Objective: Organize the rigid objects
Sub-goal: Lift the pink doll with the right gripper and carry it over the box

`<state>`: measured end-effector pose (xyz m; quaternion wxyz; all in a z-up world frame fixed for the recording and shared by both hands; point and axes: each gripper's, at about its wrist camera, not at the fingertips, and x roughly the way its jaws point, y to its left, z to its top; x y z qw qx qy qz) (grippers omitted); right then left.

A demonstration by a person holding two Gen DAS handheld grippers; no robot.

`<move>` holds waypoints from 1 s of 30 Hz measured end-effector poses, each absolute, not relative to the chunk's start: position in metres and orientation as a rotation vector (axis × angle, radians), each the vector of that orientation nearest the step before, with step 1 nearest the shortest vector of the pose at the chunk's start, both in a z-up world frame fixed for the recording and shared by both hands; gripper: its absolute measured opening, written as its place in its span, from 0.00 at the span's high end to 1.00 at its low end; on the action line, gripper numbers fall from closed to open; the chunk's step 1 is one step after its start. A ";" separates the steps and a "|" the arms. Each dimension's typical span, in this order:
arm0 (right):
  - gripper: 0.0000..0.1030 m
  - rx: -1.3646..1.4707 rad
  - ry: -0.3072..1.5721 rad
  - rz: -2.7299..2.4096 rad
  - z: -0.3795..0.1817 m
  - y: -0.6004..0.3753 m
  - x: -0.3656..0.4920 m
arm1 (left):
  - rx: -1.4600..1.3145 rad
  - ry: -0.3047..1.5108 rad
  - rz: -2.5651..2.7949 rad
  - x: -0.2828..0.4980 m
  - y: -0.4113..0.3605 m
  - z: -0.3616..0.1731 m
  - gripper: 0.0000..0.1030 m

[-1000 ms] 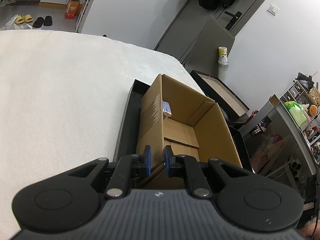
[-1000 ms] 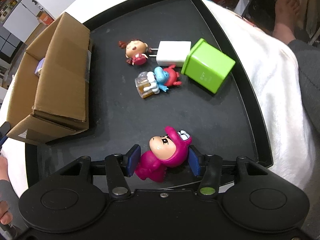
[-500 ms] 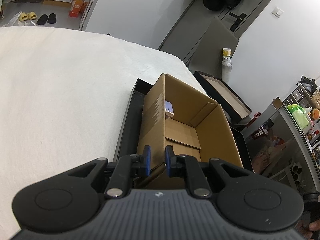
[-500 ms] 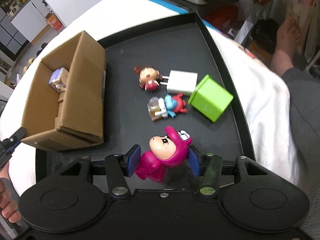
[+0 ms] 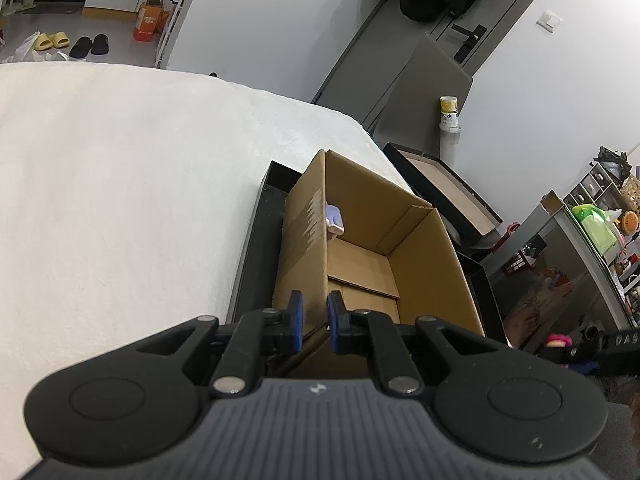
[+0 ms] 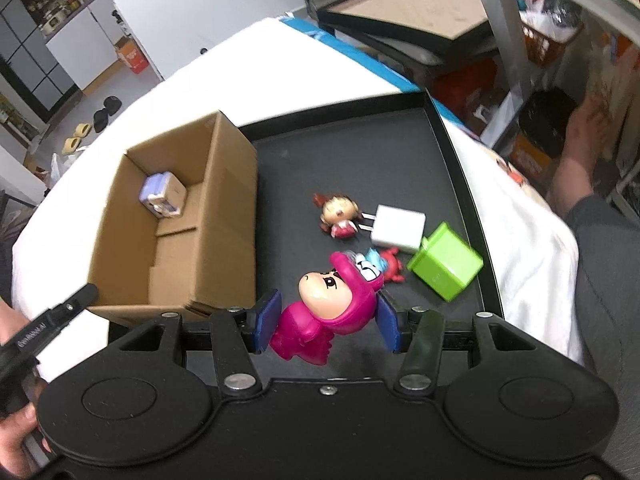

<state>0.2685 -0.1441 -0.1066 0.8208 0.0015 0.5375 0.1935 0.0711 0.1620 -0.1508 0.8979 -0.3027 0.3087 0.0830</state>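
Note:
My right gripper (image 6: 327, 320) is shut on a pink figurine (image 6: 326, 312) and holds it above the black tray (image 6: 352, 152). An open cardboard box (image 6: 224, 232) stands on the tray's left side with a small purple item (image 6: 162, 196) inside. My left gripper (image 5: 314, 320) is shut on the box's near wall (image 5: 308, 256). On the tray lie a brown-haired doll (image 6: 338, 214), a white charger (image 6: 398, 228), a green cube (image 6: 446, 266) and a blue-and-red figure (image 6: 380, 266), partly hidden by the pink figurine.
The tray sits on a white cloth (image 5: 120, 184). Another flat black box (image 6: 400, 20) lies beyond the table. A person's leg (image 6: 600, 248) is at the right. Shelves (image 5: 592, 232) and a door stand behind.
My right gripper has lifted the pink figurine up and back from the tray, toward the box side. The left gripper stays clamped on the box wall.

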 end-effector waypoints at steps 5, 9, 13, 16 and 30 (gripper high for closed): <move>0.51 -0.016 1.104 0.438 -0.089 -0.129 0.270 | -0.627 0.636 0.162 0.069 0.163 -0.150 0.89; 0.51 -0.028 1.084 0.459 -0.081 -0.115 0.270 | -0.633 0.632 0.158 0.068 0.165 -0.150 0.89; 0.51 -0.043 1.070 0.484 -0.075 -0.100 0.271 | -0.634 0.630 0.158 0.066 0.166 -0.150 0.89; 0.51 -0.053 1.057 0.509 -0.069 -0.088 0.273 | -0.634 0.628 0.158 0.065 0.167 -0.150 0.89; 0.51 -0.140 1.043 0.569 -0.072 -0.034 0.284 | -0.645 0.627 0.156 0.065 0.166 -0.152 0.89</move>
